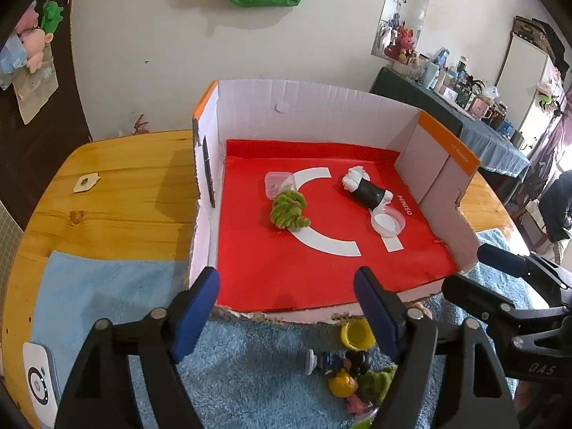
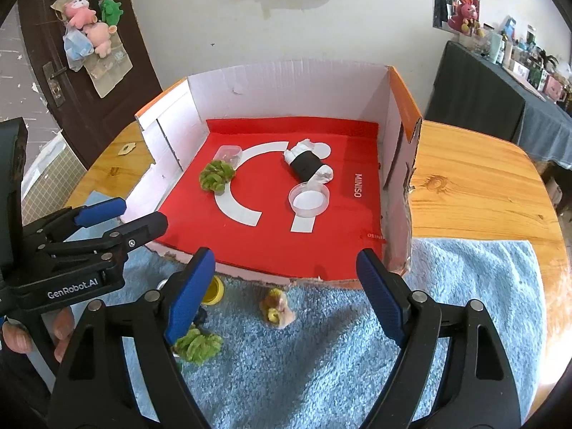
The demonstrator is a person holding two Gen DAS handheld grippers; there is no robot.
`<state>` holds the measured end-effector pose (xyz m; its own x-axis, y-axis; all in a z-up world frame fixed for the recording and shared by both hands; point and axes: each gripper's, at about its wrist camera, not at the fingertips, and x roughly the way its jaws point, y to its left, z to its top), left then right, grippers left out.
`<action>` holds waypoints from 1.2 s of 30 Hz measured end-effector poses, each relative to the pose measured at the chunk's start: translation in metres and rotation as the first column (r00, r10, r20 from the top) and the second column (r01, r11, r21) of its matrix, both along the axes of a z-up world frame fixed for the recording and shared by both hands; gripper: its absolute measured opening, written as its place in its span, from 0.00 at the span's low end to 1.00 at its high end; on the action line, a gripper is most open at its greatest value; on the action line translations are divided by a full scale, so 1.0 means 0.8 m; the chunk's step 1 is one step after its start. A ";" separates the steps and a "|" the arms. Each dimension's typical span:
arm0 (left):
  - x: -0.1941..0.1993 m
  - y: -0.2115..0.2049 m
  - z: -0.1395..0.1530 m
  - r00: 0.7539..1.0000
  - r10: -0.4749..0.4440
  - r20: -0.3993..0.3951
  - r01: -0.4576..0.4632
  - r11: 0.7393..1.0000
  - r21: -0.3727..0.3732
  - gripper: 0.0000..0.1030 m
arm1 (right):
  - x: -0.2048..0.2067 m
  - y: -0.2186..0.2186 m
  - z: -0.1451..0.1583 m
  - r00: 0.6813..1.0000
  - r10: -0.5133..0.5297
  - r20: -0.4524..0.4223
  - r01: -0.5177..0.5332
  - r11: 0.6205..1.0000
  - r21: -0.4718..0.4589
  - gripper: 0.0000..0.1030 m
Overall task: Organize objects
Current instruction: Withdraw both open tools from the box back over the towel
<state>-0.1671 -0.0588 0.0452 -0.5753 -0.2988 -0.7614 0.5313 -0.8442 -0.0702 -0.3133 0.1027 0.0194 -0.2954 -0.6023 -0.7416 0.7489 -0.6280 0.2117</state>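
An open cardboard box (image 1: 314, 107) (image 2: 286, 82) with a red liner holds a green fuzzy toy (image 1: 289, 211) (image 2: 215, 176), a small clear case (image 1: 279, 182) (image 2: 228, 153), a black-and-white roll (image 1: 364, 188) (image 2: 308, 161) and a round clear dish (image 1: 388, 221) (image 2: 309, 200). On the blue towel (image 1: 257, 368) (image 2: 339, 339) in front lie a yellow cup (image 1: 357, 334) (image 2: 213, 290), small figurines (image 1: 343, 371), a second green fuzzy toy (image 2: 198, 346) and a small tan-and-yellow toy (image 2: 277, 308). My left gripper (image 1: 287, 307) (image 2: 121, 218) is open and empty. My right gripper (image 2: 286, 295) (image 1: 464, 268) is open and empty.
The box and towel sit on a wooden table (image 1: 118, 186) (image 2: 475, 186). A white device (image 1: 39, 382) lies at the left table edge. A small wooden tag (image 1: 85, 183) lies on the left. A cluttered side table (image 1: 475, 107) stands at the back right.
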 end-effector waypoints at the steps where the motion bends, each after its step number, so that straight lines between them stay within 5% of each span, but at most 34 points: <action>1: 0.001 0.000 0.000 1.000 0.000 -0.002 0.000 1.000 0.002 0.79 | 0.001 0.001 0.000 1.000 0.000 0.000 0.000 1.000 0.001 0.80; 13: 0.015 0.008 0.002 1.000 0.019 -0.005 -0.019 1.000 0.006 0.92 | 0.017 0.015 0.005 1.000 -0.007 -0.008 0.007 1.000 -0.002 0.88; 36: 0.045 0.035 0.001 1.000 0.025 -0.006 -0.025 1.000 -0.006 0.95 | 0.054 0.046 0.003 1.000 -0.004 -0.020 0.004 1.000 0.003 0.94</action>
<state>-0.1309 -0.0305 0.0463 -0.5725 -0.3173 -0.7560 0.5516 -0.8312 -0.0688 -0.2701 0.1394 0.0215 -0.3128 -0.5985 -0.7376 0.7501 -0.6320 0.1947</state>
